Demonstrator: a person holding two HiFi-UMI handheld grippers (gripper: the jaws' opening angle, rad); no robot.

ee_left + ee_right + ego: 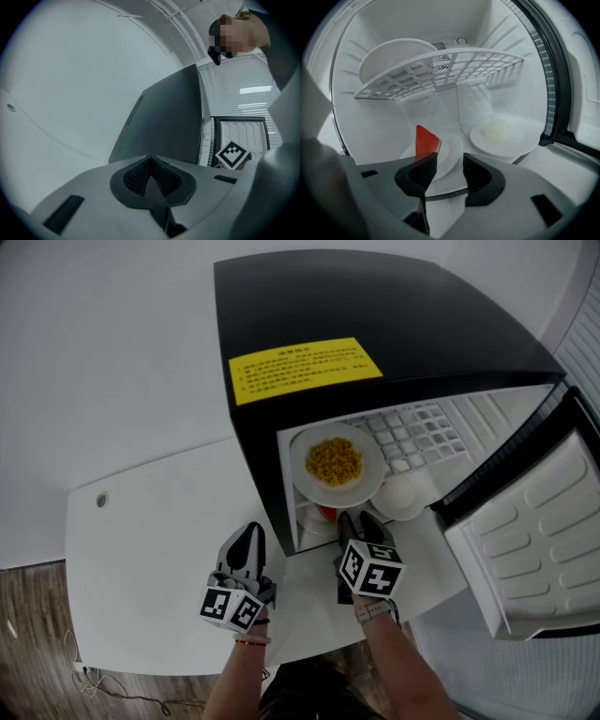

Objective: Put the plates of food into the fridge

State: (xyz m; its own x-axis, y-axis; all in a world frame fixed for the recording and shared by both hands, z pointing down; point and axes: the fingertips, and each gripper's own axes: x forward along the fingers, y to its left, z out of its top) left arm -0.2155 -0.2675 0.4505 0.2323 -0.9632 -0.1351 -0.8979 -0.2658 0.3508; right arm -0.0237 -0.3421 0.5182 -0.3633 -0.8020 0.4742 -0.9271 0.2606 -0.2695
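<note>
Fridge [375,324] fills most of what I see: black, standing on the white desk [141,568], its cavity straight ahead of my right gripper [449,159]. Its door [530,540] hangs wide open off to that gripper's right. Inside, a white wire shelf [478,61] runs across above the gripper, and up on it to the left sits a plate [305,451] of yellow corn [335,462]. On the fridge floor, ahead and to the right of the gripper, lies a plate [525,140] with a pale lump of food. Just in front of the gripper rests a smaller plate [451,149] carrying a red watermelon wedge [426,139]. I see this plate through the gap between the jaws, which stand wide apart with neither pad pressing on it. My left gripper [150,161] hangs over the desk outside the fridge, to the left of the right one, jaws closed together on nothing.
</note>
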